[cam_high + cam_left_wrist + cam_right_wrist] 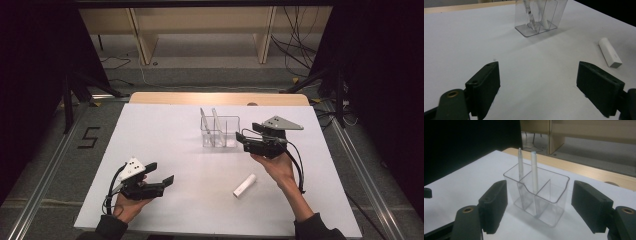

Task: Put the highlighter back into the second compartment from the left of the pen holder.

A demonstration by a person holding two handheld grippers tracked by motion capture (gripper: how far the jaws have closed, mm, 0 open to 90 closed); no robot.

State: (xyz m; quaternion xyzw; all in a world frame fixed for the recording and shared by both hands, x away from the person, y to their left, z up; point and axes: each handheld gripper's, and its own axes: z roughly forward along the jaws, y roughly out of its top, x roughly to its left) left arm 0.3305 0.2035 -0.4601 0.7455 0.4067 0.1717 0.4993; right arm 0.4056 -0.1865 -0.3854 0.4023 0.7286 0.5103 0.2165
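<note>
A clear plastic holder (220,133) (539,17) (541,197) with compartments stands at the back middle of the white table (165,140). In it stand a clear pen (203,120) (520,166) and a white pen (216,120) (534,172), both upright and leaning slightly. A capped white marker (244,185) (610,52) lies flat on the table, nearer the front. My right gripper (248,131) (539,207) is open just right of the holder, pointing at it, with nothing between its jaws. My left gripper (161,173) (537,82) is open over the front left, holding nothing.
The table's wooden back edge (220,98) shows behind the white surface. Beyond it stands a wooden frame (200,30) on the floor, with cables (295,35) to its right. Dark stands (75,85) flank the table on both sides.
</note>
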